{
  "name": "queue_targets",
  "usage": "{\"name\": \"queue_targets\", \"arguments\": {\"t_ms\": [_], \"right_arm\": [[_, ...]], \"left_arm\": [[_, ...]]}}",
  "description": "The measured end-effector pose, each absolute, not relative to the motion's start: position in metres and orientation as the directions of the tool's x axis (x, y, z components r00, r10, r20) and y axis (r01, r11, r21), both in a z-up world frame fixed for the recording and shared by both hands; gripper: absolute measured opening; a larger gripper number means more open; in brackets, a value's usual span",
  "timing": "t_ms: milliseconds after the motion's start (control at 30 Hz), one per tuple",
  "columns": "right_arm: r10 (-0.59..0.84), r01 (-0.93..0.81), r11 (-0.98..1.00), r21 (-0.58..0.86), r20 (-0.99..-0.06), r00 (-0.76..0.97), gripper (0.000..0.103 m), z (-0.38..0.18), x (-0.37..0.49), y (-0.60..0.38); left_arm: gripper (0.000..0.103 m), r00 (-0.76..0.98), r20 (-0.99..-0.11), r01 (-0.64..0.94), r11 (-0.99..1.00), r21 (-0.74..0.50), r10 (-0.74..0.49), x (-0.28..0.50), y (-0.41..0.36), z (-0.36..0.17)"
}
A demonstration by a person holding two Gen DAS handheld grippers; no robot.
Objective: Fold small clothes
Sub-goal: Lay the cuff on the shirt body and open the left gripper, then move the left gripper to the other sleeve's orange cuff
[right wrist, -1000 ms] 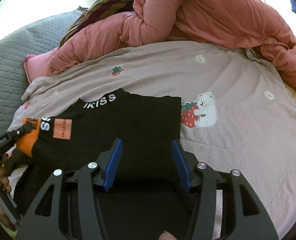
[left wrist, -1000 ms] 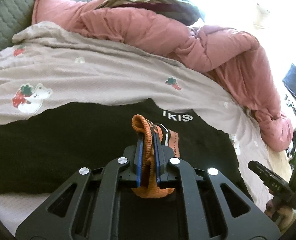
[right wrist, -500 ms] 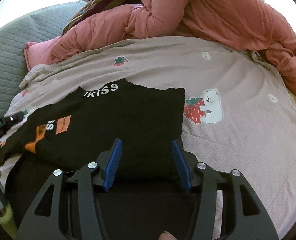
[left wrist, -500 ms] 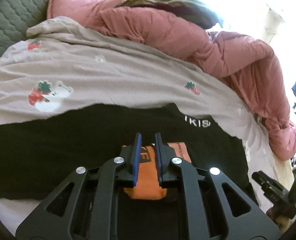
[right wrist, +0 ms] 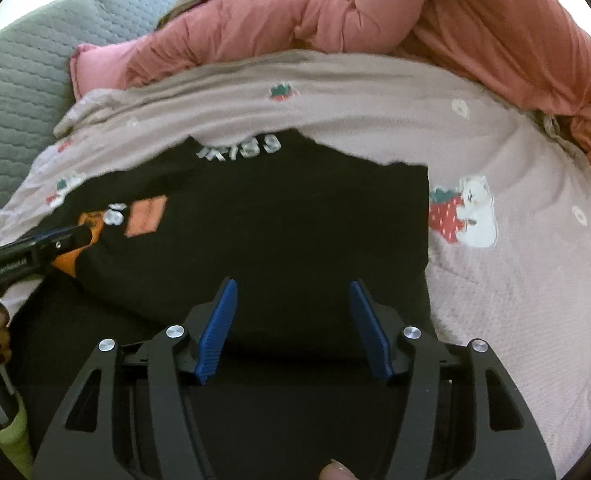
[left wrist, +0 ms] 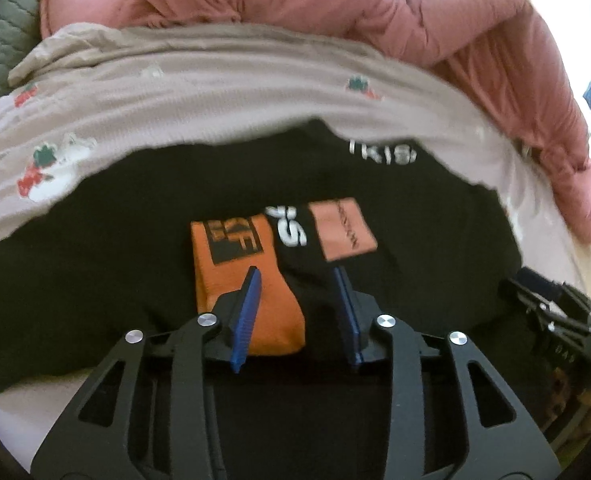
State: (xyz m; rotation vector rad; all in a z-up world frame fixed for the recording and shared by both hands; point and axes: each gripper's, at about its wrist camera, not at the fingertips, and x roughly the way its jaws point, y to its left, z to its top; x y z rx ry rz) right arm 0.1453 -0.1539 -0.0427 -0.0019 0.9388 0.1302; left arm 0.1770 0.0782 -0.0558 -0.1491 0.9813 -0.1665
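The black shirt (left wrist: 395, 208) lies flat on the bed, spread wide across the sheet. It has white letters near its top edge and a pale pink patch (left wrist: 343, 229) lower down. An orange sleeve cuff (left wrist: 247, 280) is folded in on top of the black cloth, just beside the pink patch. White letters sit between the cuff and the patch.

My left claw (left wrist: 298, 276) is over the shirt with its two blue fingers (left wrist: 248, 304) apart. The cuff lies partly in the gap between them, but the fingers are not pinching it. This claw holds nothing.

My right claw (right wrist: 292, 294) is over the near edge of the same shirt (right wrist: 295, 220). Its blue fingers (right wrist: 217, 328) are spread wide, and they grip nothing. From this side I can see my left claw (right wrist: 71, 236) at the left edge, right by the orange cuff (right wrist: 71, 258).

Under the shirt is a light tan bed sheet (right wrist: 515, 280) with little pictures on it. One picture is a white bear hugging a strawberry (right wrist: 465, 216), just beside the shirt's right edge. Small strawberries and flowers dot the rest of the sheet.

A big pink quilt (left wrist: 335, 4) is bunched up along the far side of the bed. A grey padded headboard (right wrist: 19, 76) stands at the far left.
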Motion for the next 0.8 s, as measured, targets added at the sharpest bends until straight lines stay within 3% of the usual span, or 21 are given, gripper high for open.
{"name": "queue_targets", "arguments": {"t_ms": [367, 467, 533, 600, 633, 767, 800], "right_arm": [[0.123, -0.071, 0.992, 0.101, -0.828, 0.548, 0.058, -0.054, 0.144, -0.169], [0.119, -0.073, 0.993, 0.094, -0.822, 0.556, 0.059, -0.049, 0.139, -0.169], [0.127, -0.079, 0.992, 0.099, -0.816, 0.564, 0.066, -0.046, 0.135, -0.169], [0.13, -0.084, 0.992, 0.099, -0.812, 0.57, 0.07, -0.043, 0.132, -0.167], [0.13, -0.085, 0.991, 0.098, -0.809, 0.573, 0.076, -0.041, 0.131, -0.166], [0.134, -0.092, 0.991, 0.098, -0.797, 0.588, 0.079, -0.031, 0.126, -0.162], [0.133, -0.092, 0.991, 0.098, -0.794, 0.593, 0.085, -0.029, 0.126, -0.161]], "left_arm": [[0.035, 0.539, -0.823, 0.064, 0.983, -0.17, -0.177, 0.17, 0.078, -0.063], [0.042, 0.55, -0.817, 0.056, 0.983, -0.174, -0.176, 0.166, 0.081, -0.058], [0.055, 0.567, -0.807, 0.054, 0.985, -0.163, -0.165, 0.16, 0.083, -0.053], [0.06, 0.581, -0.8, 0.051, 0.987, -0.152, -0.153, 0.154, 0.086, -0.049], [0.065, 0.589, -0.794, 0.046, 0.987, -0.154, -0.151, 0.151, 0.089, -0.046], [0.072, 0.619, -0.773, 0.023, 0.987, -0.161, -0.141, 0.139, 0.101, -0.039], [0.076, 0.629, -0.765, 0.015, 0.987, -0.163, -0.136, 0.135, 0.105, -0.037]]}}
